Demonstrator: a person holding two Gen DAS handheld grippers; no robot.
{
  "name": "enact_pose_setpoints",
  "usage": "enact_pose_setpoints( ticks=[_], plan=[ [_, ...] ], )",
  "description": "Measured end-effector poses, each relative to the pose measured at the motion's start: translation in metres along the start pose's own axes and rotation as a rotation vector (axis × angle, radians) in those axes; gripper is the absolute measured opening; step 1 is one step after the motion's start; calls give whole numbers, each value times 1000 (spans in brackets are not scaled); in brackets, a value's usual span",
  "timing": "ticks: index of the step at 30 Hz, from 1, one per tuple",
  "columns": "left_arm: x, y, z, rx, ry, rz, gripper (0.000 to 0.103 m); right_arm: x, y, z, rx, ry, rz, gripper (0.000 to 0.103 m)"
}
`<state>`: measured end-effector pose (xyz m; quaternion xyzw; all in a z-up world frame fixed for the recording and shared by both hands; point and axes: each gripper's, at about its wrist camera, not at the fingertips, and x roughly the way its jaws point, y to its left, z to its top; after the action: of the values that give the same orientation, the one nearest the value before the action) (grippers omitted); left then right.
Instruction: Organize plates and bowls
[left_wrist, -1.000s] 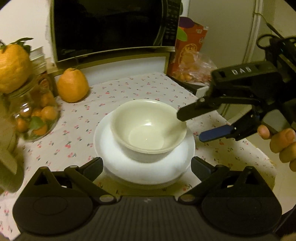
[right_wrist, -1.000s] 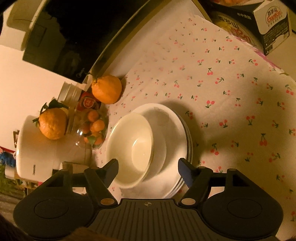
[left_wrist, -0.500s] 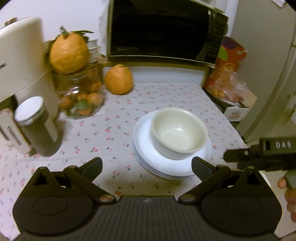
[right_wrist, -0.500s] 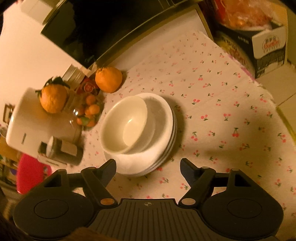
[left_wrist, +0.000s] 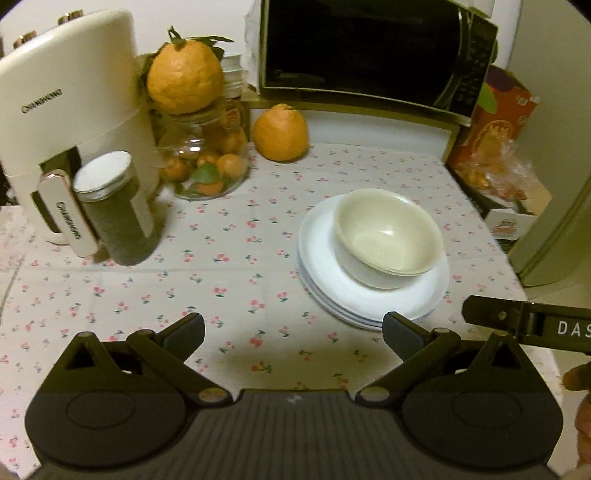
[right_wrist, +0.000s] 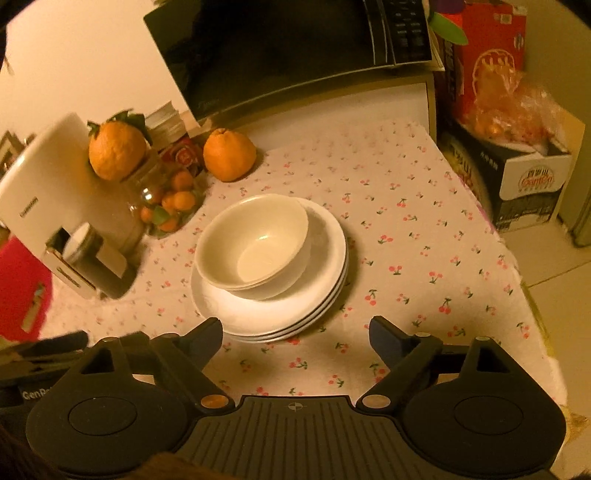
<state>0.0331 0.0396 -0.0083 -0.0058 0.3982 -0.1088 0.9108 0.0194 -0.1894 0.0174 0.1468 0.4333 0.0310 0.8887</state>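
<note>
Bowls (left_wrist: 388, 236) are nested together, cream coloured, and they sit on a stack of white plates (left_wrist: 369, 295) on the table with the cherry-print cloth (left_wrist: 221, 258). In the left wrist view this stack is to the right of the middle, a little beyond the left gripper (left_wrist: 293, 332). Its jaws stand wide apart and nothing is between them, only the cloth below. At the right edge a part of the right gripper (left_wrist: 528, 325) comes in, beside the plates but not touching them. On the far left stands a white appliance (left_wrist: 66, 110), with a dark jar (left_wrist: 114, 210) in front of it, and a glass jar of small oranges (left_wrist: 207, 162) with a big orange on top. A microwave (left_wrist: 369, 55) is at the back.

In the right wrist view the bowls (right_wrist: 255, 243) lie toward the left side of the plates (right_wrist: 280, 310), not centred. The right gripper (right_wrist: 295, 339) is just before the stack; its jaws are opening and hold nothing. A cardboard box (right_wrist: 524, 177) stands at the right of the table.
</note>
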Motion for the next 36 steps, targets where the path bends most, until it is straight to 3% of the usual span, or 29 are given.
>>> enact_pose_setpoints(
  ticks=[12,36],
  plan=[
    [5,1,-1,-44,63,67,103,6,9,-3,-55,28,-34,92],
    [4,-3,-4,-17,51,97,103,9,12,-6,-91,36,-65,93]
  ],
)
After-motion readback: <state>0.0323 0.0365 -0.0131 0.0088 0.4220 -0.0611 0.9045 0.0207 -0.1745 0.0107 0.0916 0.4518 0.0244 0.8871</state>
